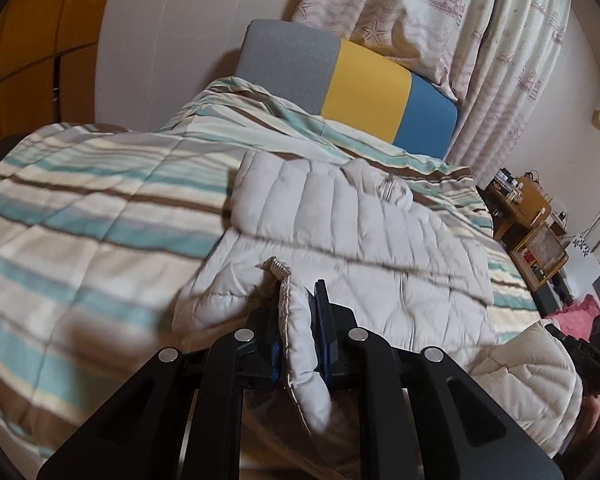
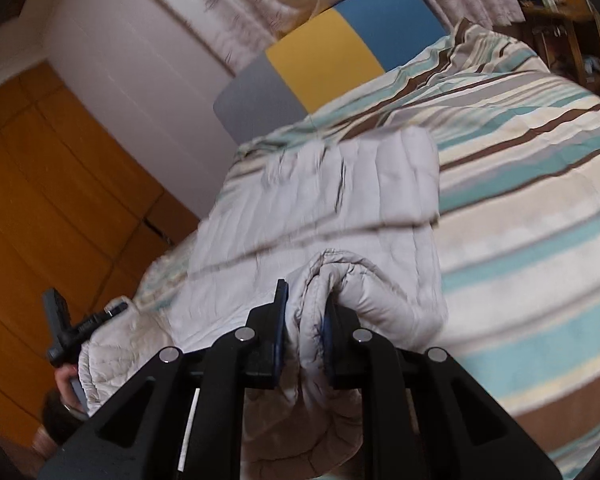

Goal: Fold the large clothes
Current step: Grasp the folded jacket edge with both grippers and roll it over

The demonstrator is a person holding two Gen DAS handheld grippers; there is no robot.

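Observation:
A pale quilted puffer jacket [image 1: 340, 224] lies spread on a striped bed cover [image 1: 92, 200]; it also shows in the right wrist view [image 2: 328, 200]. My left gripper [image 1: 300, 312] is shut on a fold of the jacket's near edge. My right gripper [image 2: 304, 316] is shut on a bunched fold of the jacket's near edge. Each gripper shows in the other's view: the right gripper [image 1: 588, 352] at the far right edge, the left gripper [image 2: 72, 332] at the lower left, both at the jacket's near corners.
A grey, yellow and blue headboard [image 1: 364, 88] stands at the far end of the bed under patterned curtains [image 1: 460, 20]. An orange wardrobe [image 2: 40, 200] is on one side, a cluttered wooden shelf unit [image 1: 532, 220] on the other.

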